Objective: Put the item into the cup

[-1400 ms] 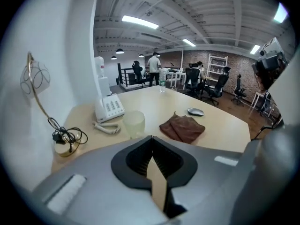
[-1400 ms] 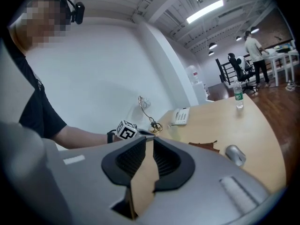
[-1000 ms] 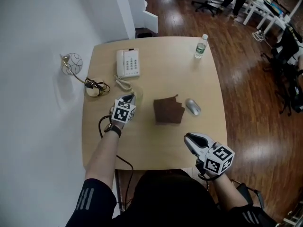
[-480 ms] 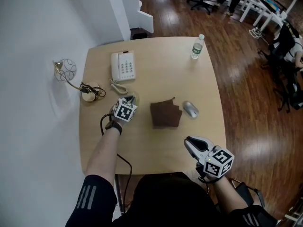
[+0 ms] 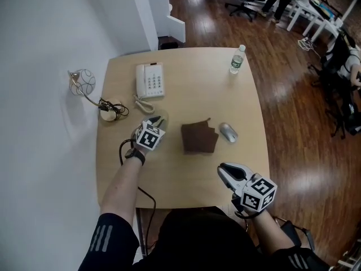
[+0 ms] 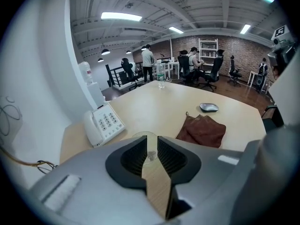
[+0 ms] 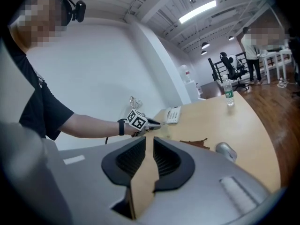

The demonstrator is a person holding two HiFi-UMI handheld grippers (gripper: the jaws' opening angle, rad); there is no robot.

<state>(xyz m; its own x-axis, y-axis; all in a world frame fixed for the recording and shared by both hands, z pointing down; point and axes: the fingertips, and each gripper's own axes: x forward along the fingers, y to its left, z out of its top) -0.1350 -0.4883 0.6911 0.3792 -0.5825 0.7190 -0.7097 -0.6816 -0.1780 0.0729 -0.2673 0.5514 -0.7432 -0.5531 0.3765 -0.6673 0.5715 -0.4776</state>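
Note:
A clear glass cup (image 5: 163, 117) stands on the table left of the middle. My left gripper (image 5: 157, 119) hangs over it, pointing steeply down. In the left gripper view the cup's rim (image 6: 140, 135) shows just beyond my left gripper (image 6: 150, 143). A small pale item (image 6: 151, 155) shows in the gap between the pads, and neither pad presses on it. These jaws have just been opening. My right gripper (image 5: 224, 170) hovers near the front edge. In its own view the right gripper (image 7: 149, 143) has its jaws a little apart with nothing between them.
A brown cloth (image 5: 199, 138) lies mid-table with a grey mouse (image 5: 228, 132) to its right. A white telephone (image 5: 150, 79) sits behind the cup, and a water bottle (image 5: 237, 59) stands at the far right corner. Cables (image 5: 110, 110) lie at the table's (image 5: 186, 176) left edge.
The left gripper stays over the cup and has rolled slightly. The right gripper has kept its place. The head view has shifted a little.

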